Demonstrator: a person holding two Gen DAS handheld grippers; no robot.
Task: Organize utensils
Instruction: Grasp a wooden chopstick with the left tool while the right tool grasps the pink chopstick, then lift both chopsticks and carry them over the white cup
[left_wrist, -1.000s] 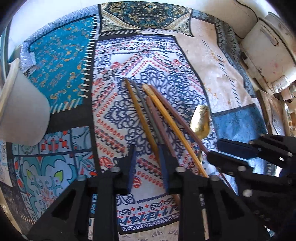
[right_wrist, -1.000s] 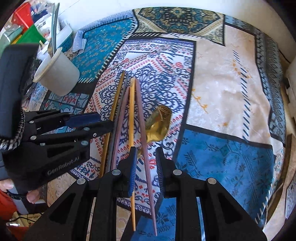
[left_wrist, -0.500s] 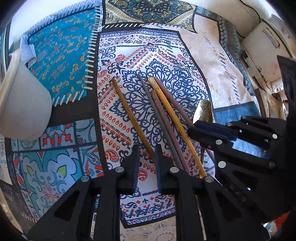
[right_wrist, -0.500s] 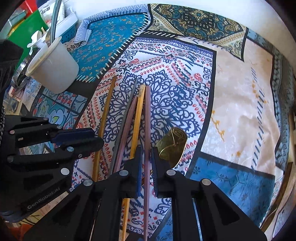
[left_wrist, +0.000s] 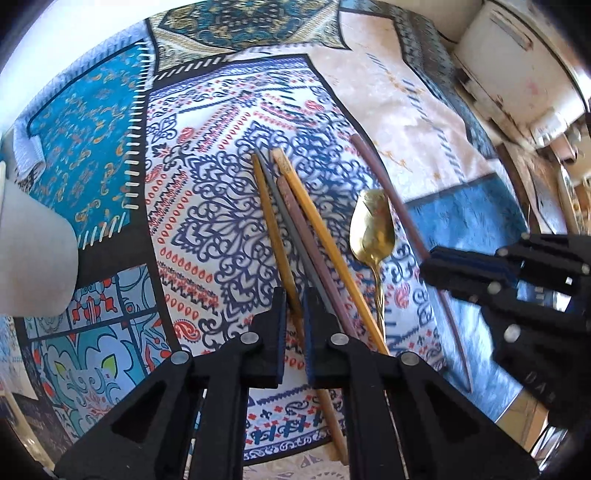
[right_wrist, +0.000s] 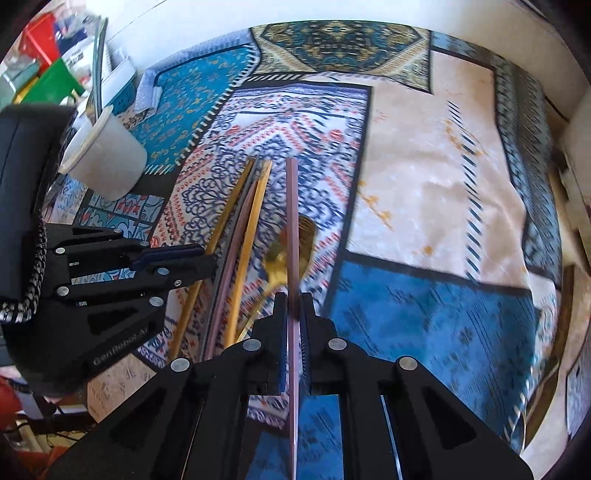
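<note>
Looking through the left wrist view, the left gripper (left_wrist: 293, 325) is being closed on a tan chopstick (left_wrist: 273, 236), which is pinched between its pads; its jaws have just been closing. The stick's long axis is running straight away from the gripper, beside a grey chopstick (left_wrist: 291, 229), a mauve one and a yellow chopstick (left_wrist: 325, 243) lying on the patterned cloth (left_wrist: 221, 184). A gold spoon (left_wrist: 373, 229) is lying just to their right. A white cup (left_wrist: 33, 254) is standing well to the left.

In the right wrist view, the right gripper (right_wrist: 293, 325) is being held closed on a purple chopstick (right_wrist: 292, 229), angled apart from the bundle and crossing over the spoon. The cup is judged nearer the left gripper.
</note>
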